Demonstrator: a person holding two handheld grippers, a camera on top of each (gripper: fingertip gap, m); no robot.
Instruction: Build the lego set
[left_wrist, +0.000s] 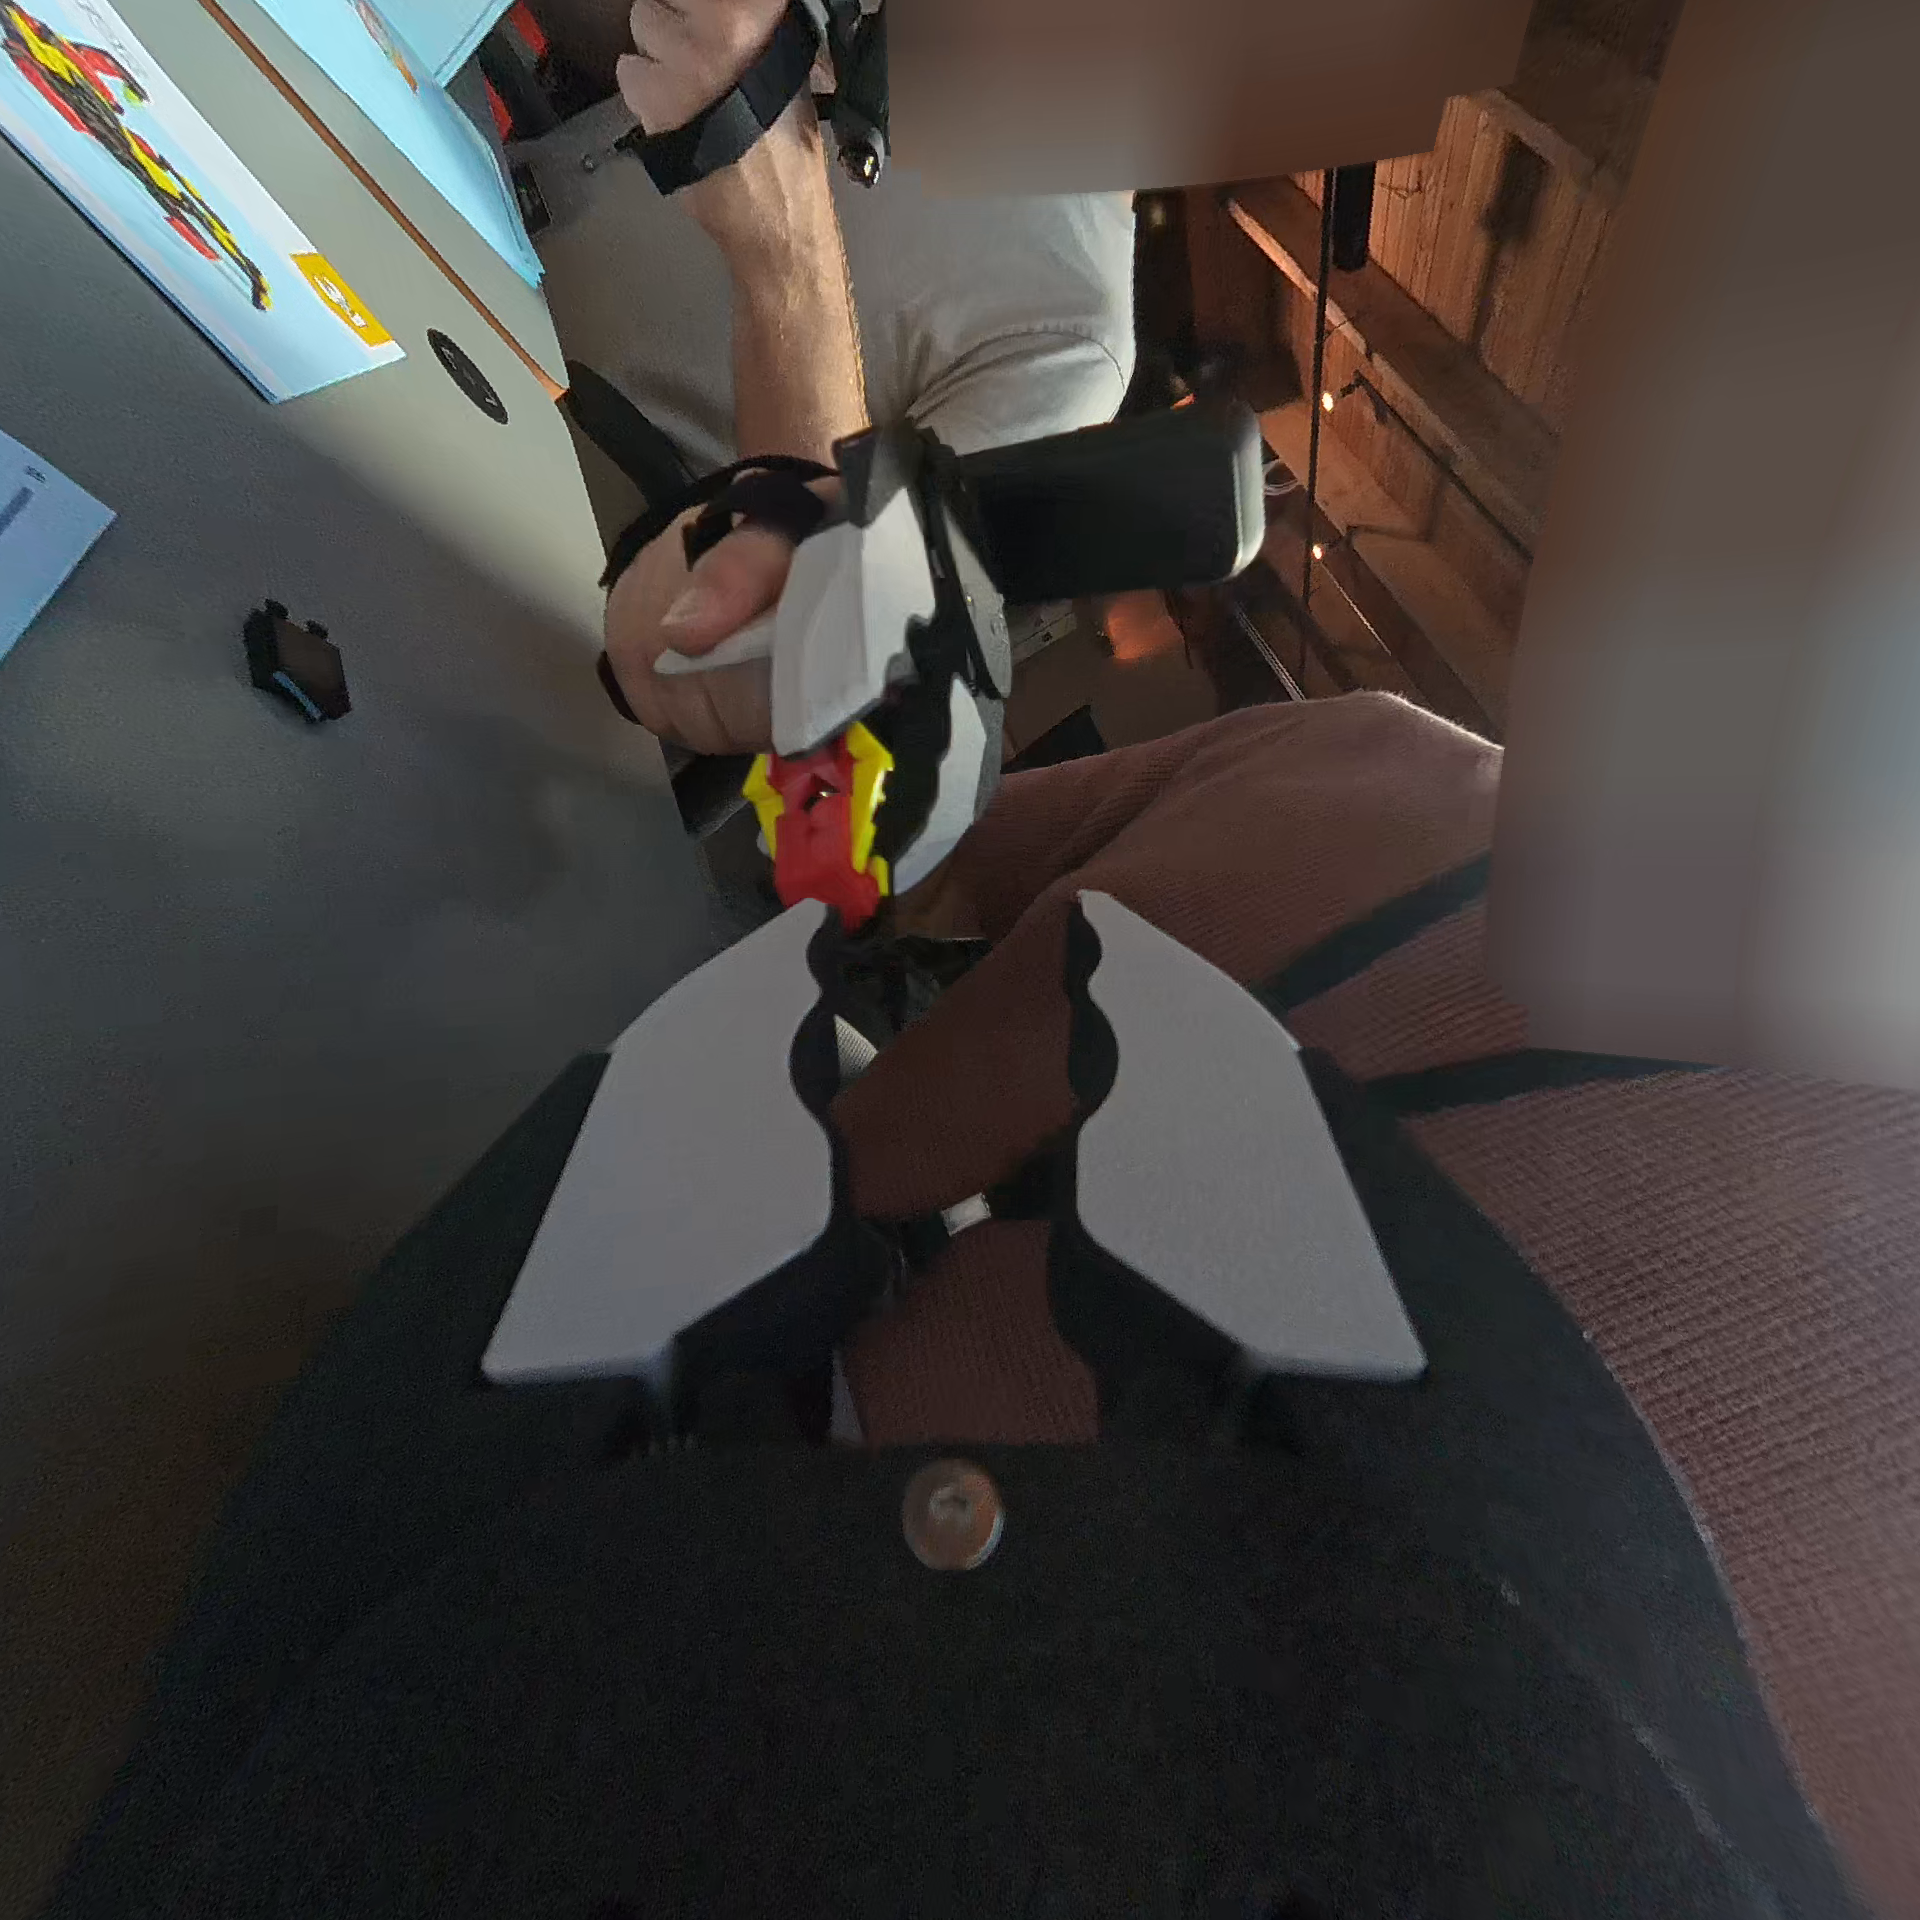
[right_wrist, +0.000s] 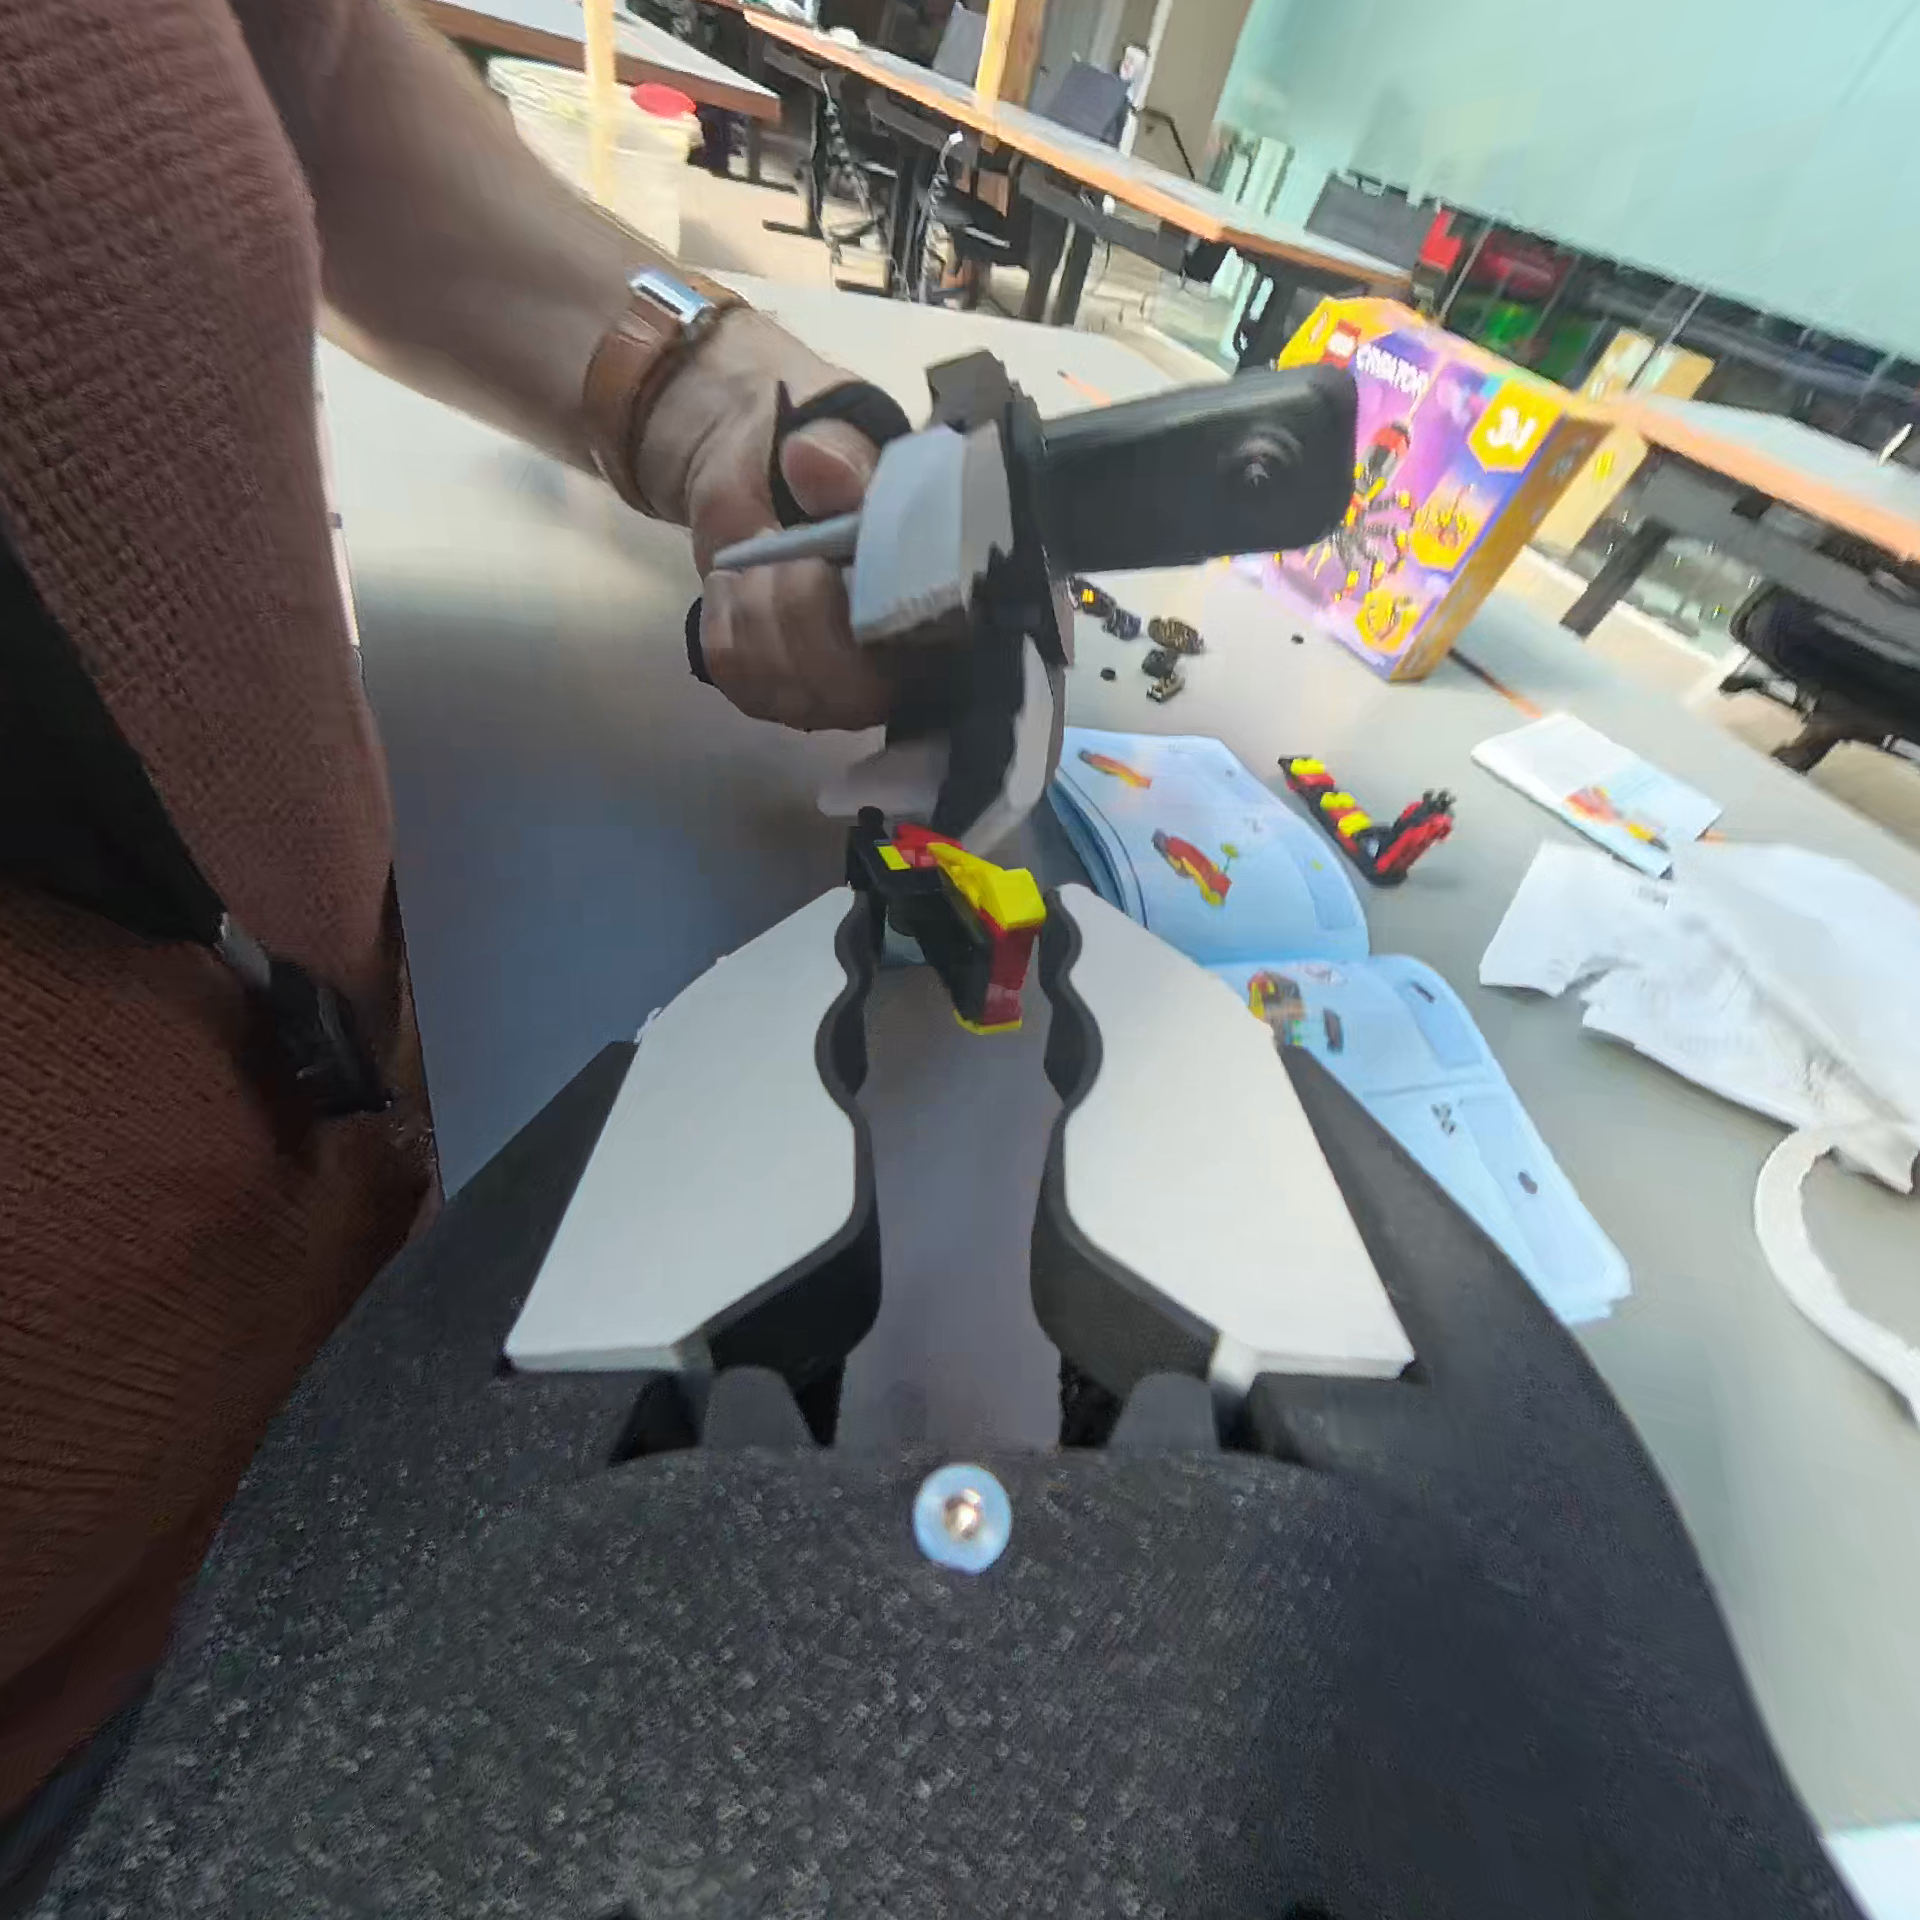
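Note:
A small red, yellow and black lego assembly (right_wrist: 961, 935) sits between the fingertips of my right gripper (right_wrist: 951, 909), which is shut on it and holds it in the air in front of the person's brown sweater. In the left wrist view the same assembly (left_wrist: 826, 821) hangs from the right gripper (left_wrist: 883, 748). My left gripper (left_wrist: 948, 906) is open just below it. Its left fingertip (left_wrist: 805, 920) touches the assembly's lower end, and the sweater shows through the gap. In the right wrist view the left gripper (right_wrist: 925, 816) comes down onto the assembly's black top.
On the grey table (right_wrist: 1351, 1766) lie open blue instruction booklets (right_wrist: 1247, 862), a red, black and yellow partial build (right_wrist: 1361, 821), loose dark pieces (right_wrist: 1164, 644), white bags (right_wrist: 1714, 956) and the lego box (right_wrist: 1455, 488). A black piece (left_wrist: 296, 660) lies at the left. My left and right fingertips are right by each other.

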